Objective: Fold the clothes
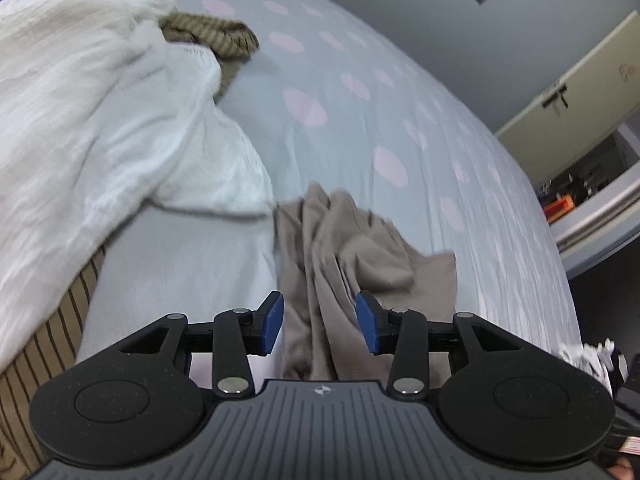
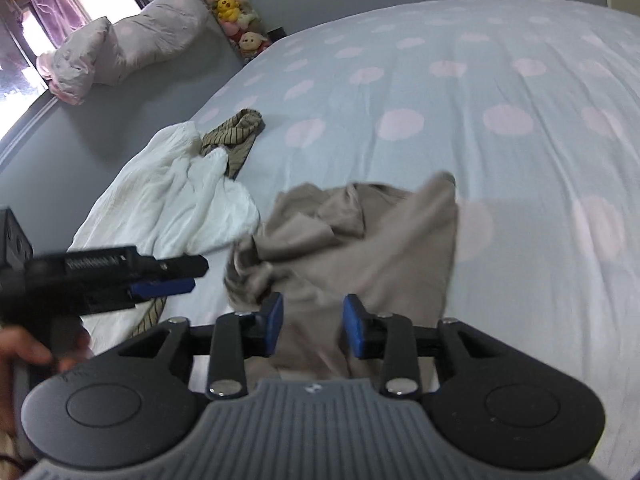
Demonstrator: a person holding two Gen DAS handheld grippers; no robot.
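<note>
A crumpled taupe garment [image 2: 352, 236] lies bunched in loose folds on the polka-dot bed [image 2: 480, 92], one corner flipped up at its far edge. Just beside it on the left, a rumpled white garment [image 2: 172, 196] spreads toward the bed's edge, overlapping a tan, dark-striped garment [image 2: 236, 128] that pokes out in a heap at its far end.

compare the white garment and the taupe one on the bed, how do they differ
The white garment has a crinkled weave; the taupe garment looks smooth. The white one lies partly over a brown striped piece; the taupe one lies straight on the dotted sheet, below both grippers. Both are crumpled, not yet folded.
</note>
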